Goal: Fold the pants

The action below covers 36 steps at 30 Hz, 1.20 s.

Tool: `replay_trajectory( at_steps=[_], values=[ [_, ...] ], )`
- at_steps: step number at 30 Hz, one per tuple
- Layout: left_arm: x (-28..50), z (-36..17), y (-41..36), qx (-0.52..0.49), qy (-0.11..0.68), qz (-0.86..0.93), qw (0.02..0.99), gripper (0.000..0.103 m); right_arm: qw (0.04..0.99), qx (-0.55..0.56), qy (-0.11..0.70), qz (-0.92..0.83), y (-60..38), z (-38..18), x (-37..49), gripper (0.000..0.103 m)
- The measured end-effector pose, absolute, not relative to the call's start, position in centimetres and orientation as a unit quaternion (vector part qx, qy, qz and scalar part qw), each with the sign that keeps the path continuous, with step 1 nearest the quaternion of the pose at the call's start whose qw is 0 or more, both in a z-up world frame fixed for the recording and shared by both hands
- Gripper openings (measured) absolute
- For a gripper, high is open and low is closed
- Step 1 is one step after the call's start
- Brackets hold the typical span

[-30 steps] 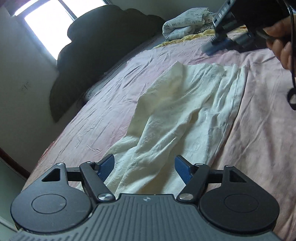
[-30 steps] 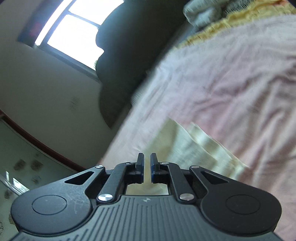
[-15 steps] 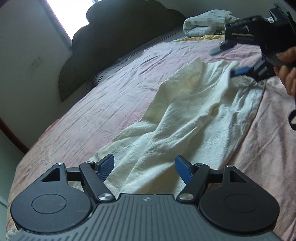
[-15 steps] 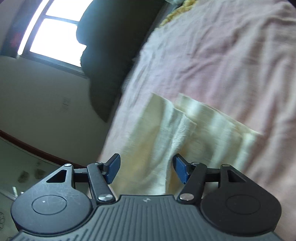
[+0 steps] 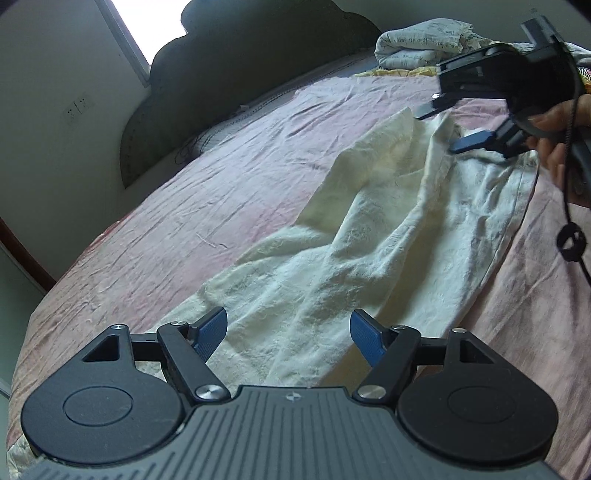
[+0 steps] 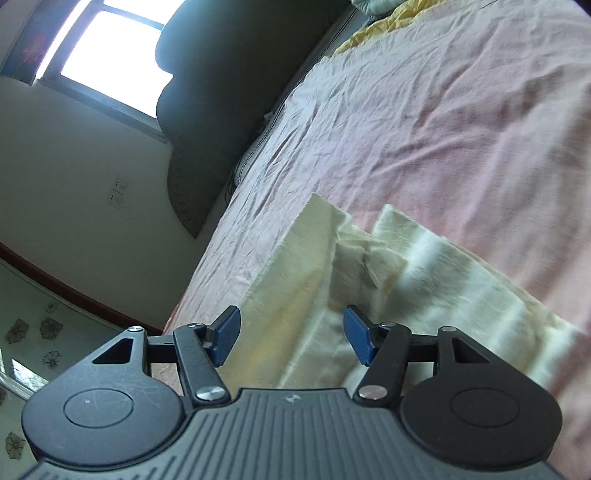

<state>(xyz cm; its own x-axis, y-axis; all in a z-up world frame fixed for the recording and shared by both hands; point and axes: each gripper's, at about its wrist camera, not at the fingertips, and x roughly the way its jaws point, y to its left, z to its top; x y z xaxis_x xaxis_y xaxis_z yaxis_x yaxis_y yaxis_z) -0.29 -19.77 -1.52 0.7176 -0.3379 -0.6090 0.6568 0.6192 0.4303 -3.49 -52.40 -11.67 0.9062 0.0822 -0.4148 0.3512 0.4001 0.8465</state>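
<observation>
Cream pants [image 5: 369, 236] lie crumpled along a pink bed sheet [image 5: 207, 206], running away from me. My left gripper [image 5: 288, 334] is open and empty, low over the near end of the pants. My right gripper [image 6: 291, 338] is open and empty above the far end of the pants [image 6: 332, 280], where two cloth corners stick out. In the left wrist view the right gripper [image 5: 447, 125] shows at the upper right, held by a hand, jaws apart over the cloth's far edge.
A dark headboard [image 5: 229, 85] stands at the bed's far left side under a bright window [image 6: 107, 59]. A folded pale blanket [image 5: 421, 40] and yellow cloth [image 6: 373, 33] lie at the bed's far end. A wall socket [image 5: 77, 107] is beside the headboard.
My right gripper has opened from shut and come down closer over the far end of the pants. My left gripper stayed open and shifted slightly over the near end.
</observation>
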Motion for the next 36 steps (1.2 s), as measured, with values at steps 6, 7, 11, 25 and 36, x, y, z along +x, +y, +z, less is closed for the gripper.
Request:
replay_trajectory(
  at_steps=[6, 7, 11, 25, 36],
  values=[
    [-0.1, -1.8, -19.6, 0.317, 0.256, -0.291, 0.866, 0.077, 0.812, 0.544, 0.194, -0.086, -52.2, -12.1, -5.2, 0.061],
    [-0.2, -1.7, -19.5, 0.314, 0.255, -0.291, 0.867, 0.077, 0.81, 0.547, 0.192, -0.089, -52.2, -12.1, -4.9, 0.062],
    [-0.7, -1.2, -18.6, 0.308, 0.249, -0.295, 0.87, 0.077, 0.822, 0.531, 0.186, -0.09, -52.4, -13.0, -3.5, 0.033],
    [-3.2, -3.0, -19.0, 0.38, 0.194, -0.304, 0.852, 0.066, 0.809, 0.583, 0.077, 0.017, -53.4, -5.5, -5.1, 0.005],
    [-1.0, -0.8, -17.6, 0.305, 0.211, -0.274, 0.887, 0.012, 0.808, 0.585, 0.053, 0.039, -54.6, -4.8, -5.8, 0.005]
  ],
)
